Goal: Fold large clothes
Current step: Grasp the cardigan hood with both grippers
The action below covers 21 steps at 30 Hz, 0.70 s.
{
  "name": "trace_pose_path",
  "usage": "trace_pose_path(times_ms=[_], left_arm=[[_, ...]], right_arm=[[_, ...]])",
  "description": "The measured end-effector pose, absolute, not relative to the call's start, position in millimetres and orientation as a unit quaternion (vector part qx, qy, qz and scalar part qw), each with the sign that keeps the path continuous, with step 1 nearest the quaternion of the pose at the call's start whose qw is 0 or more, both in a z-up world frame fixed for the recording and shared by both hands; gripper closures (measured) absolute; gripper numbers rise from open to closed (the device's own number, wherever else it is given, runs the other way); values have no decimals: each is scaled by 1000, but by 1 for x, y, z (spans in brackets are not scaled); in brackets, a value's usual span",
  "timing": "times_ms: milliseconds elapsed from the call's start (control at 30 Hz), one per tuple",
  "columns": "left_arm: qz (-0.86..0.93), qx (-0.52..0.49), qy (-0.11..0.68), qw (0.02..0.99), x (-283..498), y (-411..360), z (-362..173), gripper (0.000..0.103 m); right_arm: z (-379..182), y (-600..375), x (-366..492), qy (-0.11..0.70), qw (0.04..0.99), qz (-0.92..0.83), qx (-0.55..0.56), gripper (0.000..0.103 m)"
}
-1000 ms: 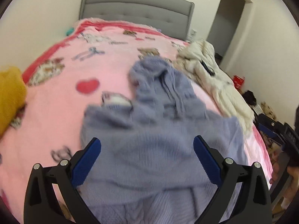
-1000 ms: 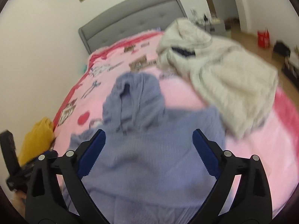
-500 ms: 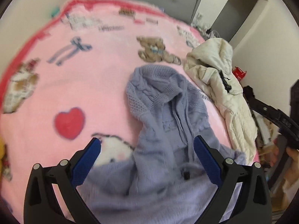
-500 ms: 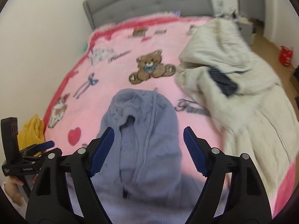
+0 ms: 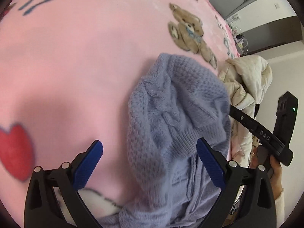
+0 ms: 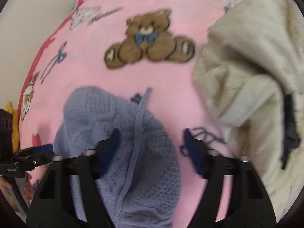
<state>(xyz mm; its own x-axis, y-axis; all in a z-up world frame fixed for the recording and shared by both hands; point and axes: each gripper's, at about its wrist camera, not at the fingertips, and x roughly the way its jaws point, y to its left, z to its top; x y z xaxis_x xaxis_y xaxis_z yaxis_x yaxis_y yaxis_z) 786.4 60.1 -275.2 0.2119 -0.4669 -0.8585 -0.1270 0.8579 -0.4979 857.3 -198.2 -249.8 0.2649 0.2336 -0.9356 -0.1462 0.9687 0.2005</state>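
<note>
Two grippers hang over one lavender knit hoodie (image 5: 171, 114) on a pink blanket (image 5: 76, 57). Left gripper (image 5: 150, 163) is spread wide, gripping nothing. Right gripper (image 6: 150, 142) has its jaws opening, the hood's edge and one drawstring (image 6: 139, 117) seemingly lying between them, though blur hides any contact. Its long axis runs away from both cameras, hood at the far end. One cream jacket (image 6: 247, 66) is heaped beside it.

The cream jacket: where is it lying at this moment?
The cream jacket lies heaped at the right of the pink blanket, right of the blue knit hoodie and the teddy bear print.
</note>
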Motion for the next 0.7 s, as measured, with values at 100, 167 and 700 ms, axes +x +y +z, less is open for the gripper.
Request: trace_pose_path(times_ms=[100, 167, 700], left_arm=[[-108, -250, 619, 736, 790, 59, -285, 6], [-105, -261, 623, 730, 792, 58, -292, 5], [-160, -253, 560, 772, 778, 48, -247, 96]], right_arm=[[-258, -200, 859, 596, 791, 127, 49, 32], [-266, -205, 859, 602, 781, 144, 83, 60], [-204, -224, 819, 522, 816, 214, 125, 93]])
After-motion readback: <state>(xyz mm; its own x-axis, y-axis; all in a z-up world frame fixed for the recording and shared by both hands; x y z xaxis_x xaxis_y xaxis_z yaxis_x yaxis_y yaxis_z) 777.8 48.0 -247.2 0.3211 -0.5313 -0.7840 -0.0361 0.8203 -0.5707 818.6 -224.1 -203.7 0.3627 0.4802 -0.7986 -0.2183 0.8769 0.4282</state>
